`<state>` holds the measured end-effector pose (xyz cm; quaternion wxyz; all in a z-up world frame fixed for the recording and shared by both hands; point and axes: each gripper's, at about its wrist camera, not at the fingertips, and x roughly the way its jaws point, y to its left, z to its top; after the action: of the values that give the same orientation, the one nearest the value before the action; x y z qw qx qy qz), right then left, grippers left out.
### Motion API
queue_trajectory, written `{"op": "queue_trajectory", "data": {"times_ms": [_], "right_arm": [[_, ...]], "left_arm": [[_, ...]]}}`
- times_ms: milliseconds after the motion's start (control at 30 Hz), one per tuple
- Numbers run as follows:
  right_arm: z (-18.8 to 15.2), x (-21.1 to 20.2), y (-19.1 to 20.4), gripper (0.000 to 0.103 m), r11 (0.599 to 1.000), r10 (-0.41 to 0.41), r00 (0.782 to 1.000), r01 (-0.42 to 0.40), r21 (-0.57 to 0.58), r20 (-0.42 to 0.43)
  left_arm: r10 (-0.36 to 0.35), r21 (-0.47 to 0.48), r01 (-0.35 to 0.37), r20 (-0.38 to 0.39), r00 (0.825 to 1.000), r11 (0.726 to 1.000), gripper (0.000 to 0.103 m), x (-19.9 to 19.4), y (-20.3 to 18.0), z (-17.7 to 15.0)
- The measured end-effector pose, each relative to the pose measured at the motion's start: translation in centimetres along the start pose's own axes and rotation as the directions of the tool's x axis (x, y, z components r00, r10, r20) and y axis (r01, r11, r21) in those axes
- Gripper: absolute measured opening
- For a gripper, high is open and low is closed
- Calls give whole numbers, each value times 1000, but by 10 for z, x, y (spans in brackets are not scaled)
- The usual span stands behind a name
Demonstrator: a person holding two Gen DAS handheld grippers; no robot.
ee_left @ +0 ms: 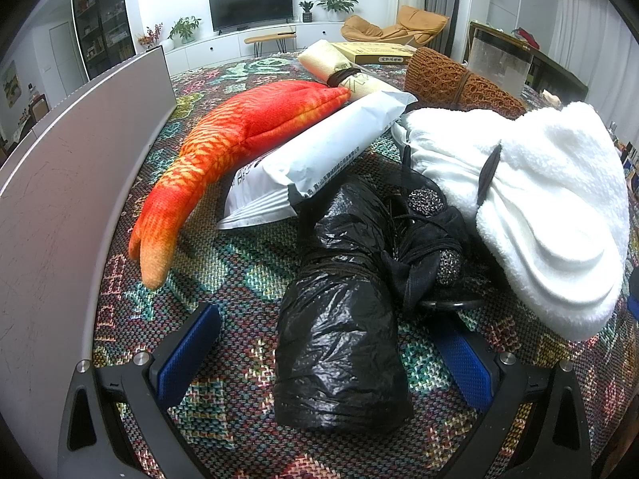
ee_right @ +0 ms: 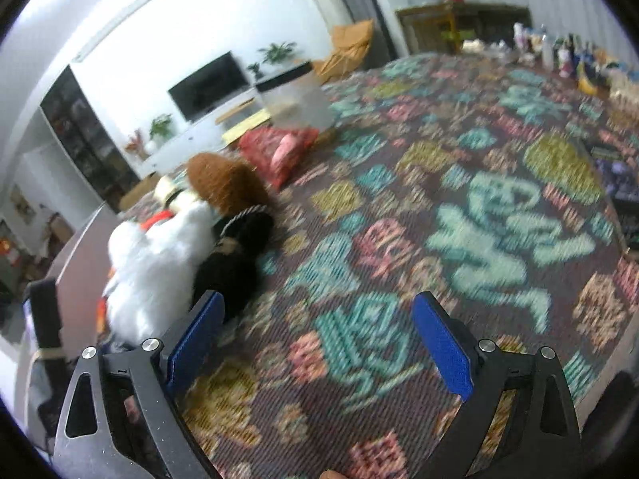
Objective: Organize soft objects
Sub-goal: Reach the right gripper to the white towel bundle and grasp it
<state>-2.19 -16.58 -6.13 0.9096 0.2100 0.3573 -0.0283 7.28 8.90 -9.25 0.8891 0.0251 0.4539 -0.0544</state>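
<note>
My left tongs stand wide apart, straddling the near end of the black plastic-wrapped roll without touching it. The roll's long axis runs straight away from me, in line with the tongs, so I judge a plain closing would catch it across its width. It lies on the patterned bench between the orange plush fish and the white fleece bundle. My right tongs are also wide and carry nothing, well apart over bare cloth; the left is clearly nearer.
</note>
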Motion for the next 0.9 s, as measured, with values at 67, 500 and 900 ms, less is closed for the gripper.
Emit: {"op": "queue_trajectory", "data": {"times_ms": [67,500,900], "right_arm": [[0,3,-2,97,1000,-1,1000,1,14,-12],[-1,15,-7,97,998,48,997,-45,43,-64],[32,9,63,97,942,253,964,-264,-207,-80]], "left_arm": [[4,-2,-4,0,1000,1000,103,0,0,0],[-65,84,68,-33,997,994,103,-24,4,-29],[-153,40,153,-11,988,987,103,-52,25,-53]]}}
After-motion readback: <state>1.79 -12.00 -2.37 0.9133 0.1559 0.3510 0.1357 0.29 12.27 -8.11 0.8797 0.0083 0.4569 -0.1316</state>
